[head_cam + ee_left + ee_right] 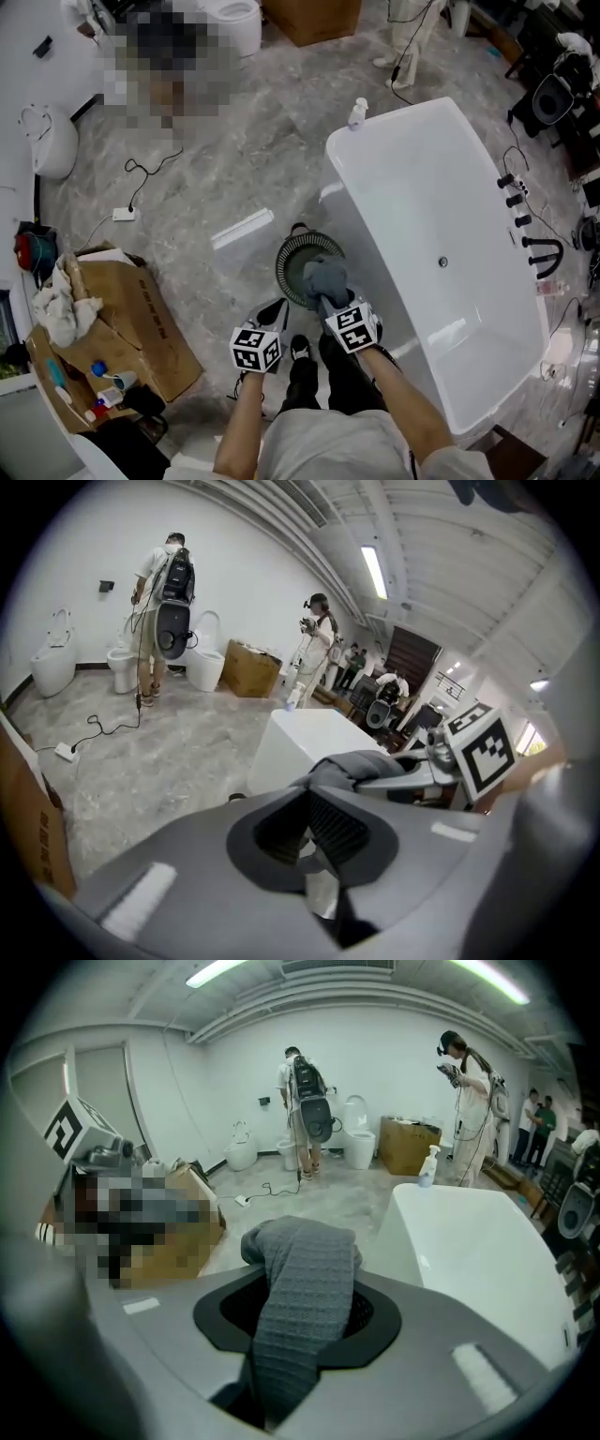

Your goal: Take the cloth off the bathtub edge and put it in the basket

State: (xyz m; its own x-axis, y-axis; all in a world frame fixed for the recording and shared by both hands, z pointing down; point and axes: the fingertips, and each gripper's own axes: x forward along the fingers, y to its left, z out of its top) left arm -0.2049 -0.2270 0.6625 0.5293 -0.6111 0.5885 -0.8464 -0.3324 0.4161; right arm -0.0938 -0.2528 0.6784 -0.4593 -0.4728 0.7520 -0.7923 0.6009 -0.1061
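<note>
In the head view a grey cloth [324, 275] hangs over the round dark slatted basket [292, 262], which stands on the floor against the white bathtub [375, 234]. My right gripper [330, 298] is shut on the cloth. In the right gripper view the ribbed cloth [305, 1288] drapes out from between the jaws of the right gripper [305, 1283]. My left gripper [274, 317] is just left of the basket, with its jaws together and nothing in them. The left gripper view looks past the left gripper [307, 794] at the held cloth [352, 766] and the tub [309, 738].
A cardboard box [122, 319] with rags stands at the left. A cable and adapter [124, 214] and a white slab [242, 228] lie on the marble floor. A spray bottle [357, 112] sits on the tub's far corner. People stand by the toilets [300, 1101].
</note>
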